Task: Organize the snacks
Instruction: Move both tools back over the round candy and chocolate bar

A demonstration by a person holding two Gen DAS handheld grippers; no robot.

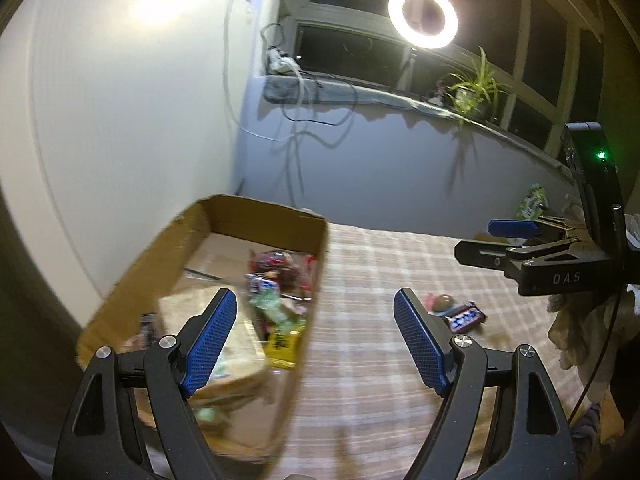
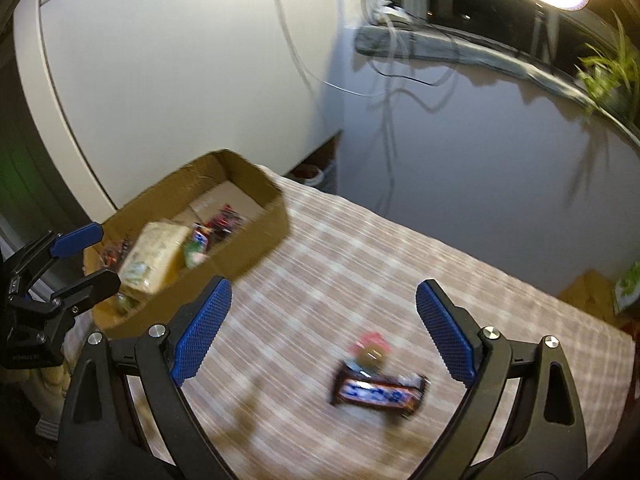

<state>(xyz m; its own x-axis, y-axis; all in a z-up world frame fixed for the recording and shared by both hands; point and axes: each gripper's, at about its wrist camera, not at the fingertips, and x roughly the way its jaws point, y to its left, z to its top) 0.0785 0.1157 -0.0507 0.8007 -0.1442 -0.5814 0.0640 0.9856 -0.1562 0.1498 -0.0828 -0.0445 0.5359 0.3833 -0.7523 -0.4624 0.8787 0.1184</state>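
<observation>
A cardboard box (image 1: 308, 264) (image 2: 264, 236) stands at the table's left end and holds several snack packets, among them a pale bag (image 1: 232, 344) (image 2: 156, 256) and a yellow packet (image 1: 284, 346). A brown chocolate bar (image 2: 380, 394) (image 1: 466, 316) lies on the checked tablecloth, with a small pink-and-brown snack (image 2: 370, 350) (image 1: 440, 302) just behind it. My left gripper (image 1: 316, 340) is open and empty over the box's right wall. My right gripper (image 2: 324, 332) is open and empty above the cloth, left of the bar; it shows at the right of the left wrist view (image 1: 480, 240).
The checked tablecloth (image 2: 360, 264) covers the table against a grey wall. A ring light (image 1: 422, 16), cables and a potted plant (image 1: 476, 88) sit on the window sill behind. A green packet (image 1: 530, 200) lies at the table's far right. Crumpled cloth (image 1: 576, 328) hangs at the right edge.
</observation>
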